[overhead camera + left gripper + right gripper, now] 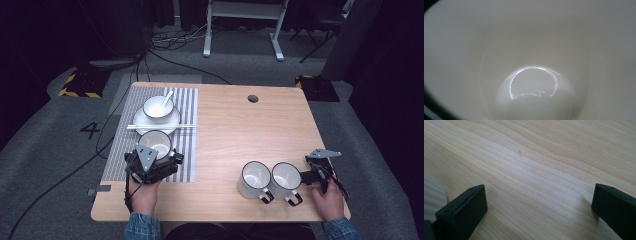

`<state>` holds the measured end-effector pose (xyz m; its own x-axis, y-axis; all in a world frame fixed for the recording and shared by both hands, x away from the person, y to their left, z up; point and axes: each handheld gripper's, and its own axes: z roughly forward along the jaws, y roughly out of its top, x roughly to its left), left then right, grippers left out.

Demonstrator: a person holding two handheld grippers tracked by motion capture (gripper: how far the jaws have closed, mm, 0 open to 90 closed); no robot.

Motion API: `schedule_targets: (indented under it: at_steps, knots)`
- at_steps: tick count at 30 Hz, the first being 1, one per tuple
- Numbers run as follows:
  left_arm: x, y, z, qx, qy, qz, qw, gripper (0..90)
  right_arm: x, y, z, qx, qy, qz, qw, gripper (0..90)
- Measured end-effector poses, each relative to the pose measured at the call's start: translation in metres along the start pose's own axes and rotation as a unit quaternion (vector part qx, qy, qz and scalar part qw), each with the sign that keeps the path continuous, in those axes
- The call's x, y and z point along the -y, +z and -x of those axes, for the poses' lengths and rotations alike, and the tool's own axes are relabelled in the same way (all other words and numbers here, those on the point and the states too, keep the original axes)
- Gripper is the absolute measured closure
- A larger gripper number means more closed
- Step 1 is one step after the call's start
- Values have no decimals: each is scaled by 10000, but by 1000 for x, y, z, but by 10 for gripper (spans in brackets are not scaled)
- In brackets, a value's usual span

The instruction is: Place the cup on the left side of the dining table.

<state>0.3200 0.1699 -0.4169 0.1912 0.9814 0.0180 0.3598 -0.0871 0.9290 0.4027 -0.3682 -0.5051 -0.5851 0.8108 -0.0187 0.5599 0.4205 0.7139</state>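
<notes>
Your left gripper at mug on striped mat, left near side; jaw state unclear, cannot tell. Your right gripper spread wide over bare table, beside two mugs. Likely mug-arranging step; next, confirm left grip first.

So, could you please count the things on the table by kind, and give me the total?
Mugs: 3, one on the striped placemat, two at the right
Bowl: 1
Plate: 1
Spoon: 1
Chopsticks: 1 pair
Striped placemat: 1
Total: 8
</notes>
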Motion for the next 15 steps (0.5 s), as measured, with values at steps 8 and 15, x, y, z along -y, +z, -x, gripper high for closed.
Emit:
schedule_targets:
  at_steps: [8, 15]
  knots:
    - [-5, 12, -26, -259, -134, -44, 9996, 34, 0, 0, 0, 0, 2, 1, 10000, 2]
    - [-2, 43, -56, -426, -254, -468, 9977, 34, 0, 0, 0, -2, 0, 0, 10000, 2]
